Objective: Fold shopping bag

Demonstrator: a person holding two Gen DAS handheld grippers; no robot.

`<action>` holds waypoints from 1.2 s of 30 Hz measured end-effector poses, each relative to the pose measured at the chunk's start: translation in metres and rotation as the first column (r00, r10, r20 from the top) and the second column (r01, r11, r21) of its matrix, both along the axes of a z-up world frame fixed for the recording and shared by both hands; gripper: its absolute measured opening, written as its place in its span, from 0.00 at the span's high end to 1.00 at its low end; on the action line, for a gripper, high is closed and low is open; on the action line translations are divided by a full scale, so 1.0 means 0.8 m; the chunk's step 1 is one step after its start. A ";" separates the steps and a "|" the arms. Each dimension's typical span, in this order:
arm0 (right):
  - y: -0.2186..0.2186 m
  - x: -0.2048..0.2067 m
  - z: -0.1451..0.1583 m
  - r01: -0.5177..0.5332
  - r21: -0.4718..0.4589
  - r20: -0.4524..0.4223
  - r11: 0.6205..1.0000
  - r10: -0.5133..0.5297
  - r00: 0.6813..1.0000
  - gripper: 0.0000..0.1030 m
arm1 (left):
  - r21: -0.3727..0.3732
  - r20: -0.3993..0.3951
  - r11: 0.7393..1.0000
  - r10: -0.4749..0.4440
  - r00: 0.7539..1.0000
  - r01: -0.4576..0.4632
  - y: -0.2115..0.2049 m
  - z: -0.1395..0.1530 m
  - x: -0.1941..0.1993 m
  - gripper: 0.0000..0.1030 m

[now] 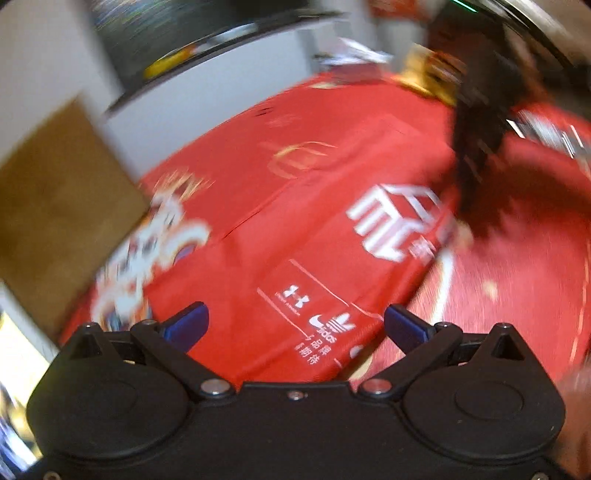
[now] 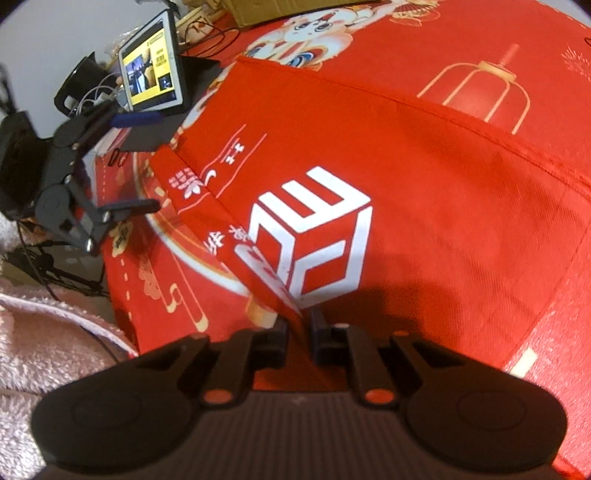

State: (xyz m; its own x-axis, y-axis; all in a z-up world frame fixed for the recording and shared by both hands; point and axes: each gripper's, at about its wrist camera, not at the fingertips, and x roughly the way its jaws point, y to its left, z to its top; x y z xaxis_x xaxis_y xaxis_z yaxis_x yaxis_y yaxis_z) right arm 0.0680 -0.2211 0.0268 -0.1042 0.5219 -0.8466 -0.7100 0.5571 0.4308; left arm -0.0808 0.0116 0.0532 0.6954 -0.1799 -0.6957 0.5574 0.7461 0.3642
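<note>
Red shopping bag [image 2: 388, 155] lies flat on a table covered by a red festive tablecloth [image 2: 535, 55] with lantern and cartoon prints. Bag face up: white cube logo [image 2: 314, 232] and small sports-brand logos [image 1: 321, 317] showing. In the right wrist view the bag's long axis runs from lower left to upper right, one straight edge slanting from upper left down toward the right. A narrow strip of the bag [image 2: 221, 221] along its left edge is turned up and folded over, printed with white characters; the strip runs diagonally from upper left down to the right gripper [image 2: 297, 325].

Right gripper: fingers nearly together, clamped on the lower end of that folded strip, red fabric pinched between the pads. It points steeply down at the table.

Left gripper [image 1: 295, 325]: fingers [image 1: 188, 321] spread wide apart, blue pads visible, nothing between them, hovering above the bag's logo corner. Left wrist view is heavily motion-blurred. In the right wrist view the left gripper [image 2: 144, 162] sits at the left edge of the table, apart from the bag, fingers open.

Left wrist view: bag's cube logo sits to the upper right, brand logos nearest the camera; the right gripper [image 1: 476, 147] is a dark blurred shape at upper right.

Tablet [image 2: 153, 62] with a lit yellow screen stands propped at the far left of the table, cables [image 2: 207, 33] beside it. Cardboard box [image 1: 62, 199] at the table's edge. Pink fluffy sleeve [image 2: 48, 339] at lower left.
</note>
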 end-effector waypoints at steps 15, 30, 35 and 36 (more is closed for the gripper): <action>0.001 -0.002 0.000 0.000 0.003 -0.004 1.000 0.000 1.000 0.89 | 0.412 0.027 0.790 -0.508 0.861 0.454 -0.022 -0.057 -0.008 0.20; -0.002 -0.003 -0.003 0.005 0.020 -0.020 1.000 -0.005 1.000 0.90 | 0.328 -0.015 0.781 -0.558 0.829 0.532 0.009 -0.068 0.010 0.78; -0.001 -0.004 -0.004 -0.002 0.021 -0.017 1.000 0.002 1.000 0.91 | 0.256 -0.017 0.810 -0.542 0.840 0.528 0.019 -0.062 0.019 0.80; 0.000 -0.004 -0.004 -0.002 0.021 -0.016 1.000 0.002 1.000 0.91 | 0.225 -0.036 0.824 -0.526 0.849 0.520 0.020 -0.059 0.023 0.82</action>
State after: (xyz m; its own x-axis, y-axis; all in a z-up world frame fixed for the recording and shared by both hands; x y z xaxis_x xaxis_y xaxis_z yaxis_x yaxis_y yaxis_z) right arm 0.0646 -0.2214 0.0239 -0.1189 0.5389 -0.8340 -0.7040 0.5465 0.4535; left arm -0.0621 0.0273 0.0060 0.5588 -0.3680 -0.7431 0.8293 0.2447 0.5024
